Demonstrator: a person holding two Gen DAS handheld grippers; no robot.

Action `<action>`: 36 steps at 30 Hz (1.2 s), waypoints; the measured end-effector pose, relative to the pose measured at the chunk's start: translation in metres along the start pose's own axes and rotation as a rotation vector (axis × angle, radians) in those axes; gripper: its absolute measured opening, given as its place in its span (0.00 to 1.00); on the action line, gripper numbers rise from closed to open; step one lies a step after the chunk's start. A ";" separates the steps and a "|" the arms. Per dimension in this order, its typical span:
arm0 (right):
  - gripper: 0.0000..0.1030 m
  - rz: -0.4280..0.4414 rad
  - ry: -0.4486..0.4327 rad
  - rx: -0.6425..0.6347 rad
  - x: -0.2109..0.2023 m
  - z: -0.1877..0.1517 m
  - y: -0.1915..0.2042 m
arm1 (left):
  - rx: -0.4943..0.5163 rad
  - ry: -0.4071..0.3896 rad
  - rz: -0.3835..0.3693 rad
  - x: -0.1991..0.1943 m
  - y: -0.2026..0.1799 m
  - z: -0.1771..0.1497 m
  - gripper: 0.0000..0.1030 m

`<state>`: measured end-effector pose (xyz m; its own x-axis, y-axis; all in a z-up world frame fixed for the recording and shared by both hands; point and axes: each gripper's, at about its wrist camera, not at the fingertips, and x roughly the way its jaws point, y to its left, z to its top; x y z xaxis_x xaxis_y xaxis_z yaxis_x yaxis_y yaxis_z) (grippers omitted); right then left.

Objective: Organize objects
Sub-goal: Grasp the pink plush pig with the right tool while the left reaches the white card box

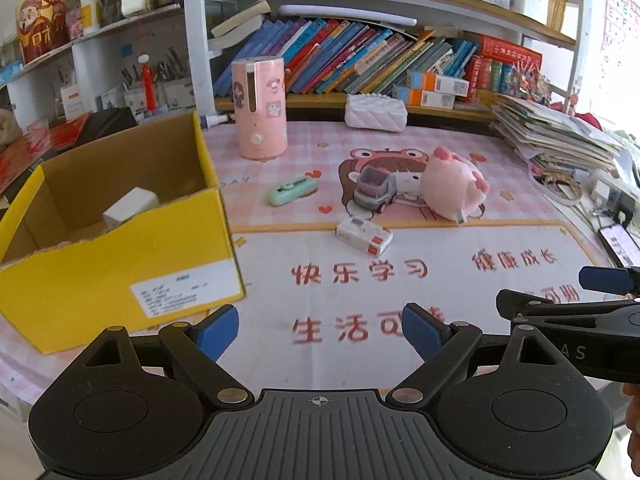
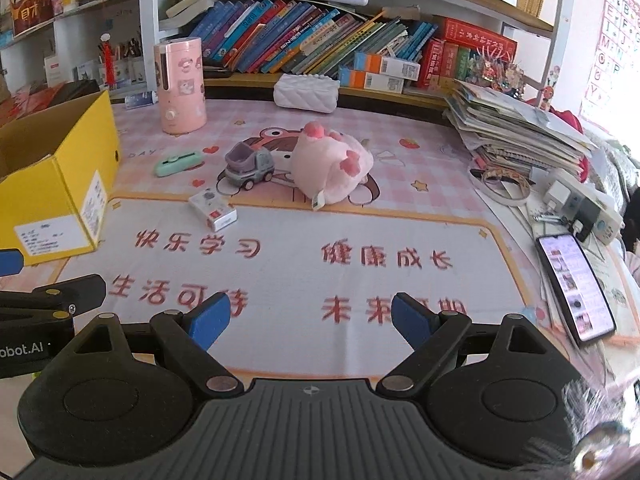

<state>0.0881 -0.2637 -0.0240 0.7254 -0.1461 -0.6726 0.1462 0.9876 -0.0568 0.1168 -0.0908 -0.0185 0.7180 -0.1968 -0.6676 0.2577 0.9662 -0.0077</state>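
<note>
On the pink desk mat lie a pink plush toy (image 1: 454,184) (image 2: 332,168), a grey toy truck (image 1: 374,192) (image 2: 248,168), a mint green case (image 1: 292,190) (image 2: 178,164) and a small white and red box (image 1: 362,236) (image 2: 212,208). An open yellow cardboard box (image 1: 120,240) (image 2: 52,184) stands at the left with a white item (image 1: 130,206) inside. My left gripper (image 1: 320,332) is open over the near mat, nothing between its blue pads. My right gripper (image 2: 310,318) is open too, also holding nothing, beside the left one.
A pink cylindrical dispenser (image 1: 262,108) (image 2: 182,84) and a white quilted pouch (image 1: 376,112) (image 2: 306,92) stand at the back under bookshelves. A paper stack (image 2: 520,128), tape rolls (image 2: 502,188), a power strip (image 2: 584,204) and a lit phone (image 2: 576,288) crowd the right edge.
</note>
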 end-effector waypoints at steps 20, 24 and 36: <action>0.85 0.079 -0.020 -0.029 0.058 0.055 -0.043 | -0.058 -0.012 0.063 0.045 -0.028 0.044 0.88; 0.87 0.100 -0.024 -0.040 0.068 0.064 -0.047 | -0.067 -0.018 0.076 0.052 -0.031 0.051 0.88; 0.89 0.146 -0.028 -0.056 0.098 0.082 -0.055 | -0.096 0.000 0.112 0.073 -0.035 0.062 0.88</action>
<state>0.2059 -0.3371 -0.0264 0.7545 -0.0011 -0.6563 0.0004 1.0000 -0.0013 0.2003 -0.1492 -0.0204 0.7391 -0.0870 -0.6679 0.1132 0.9936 -0.0042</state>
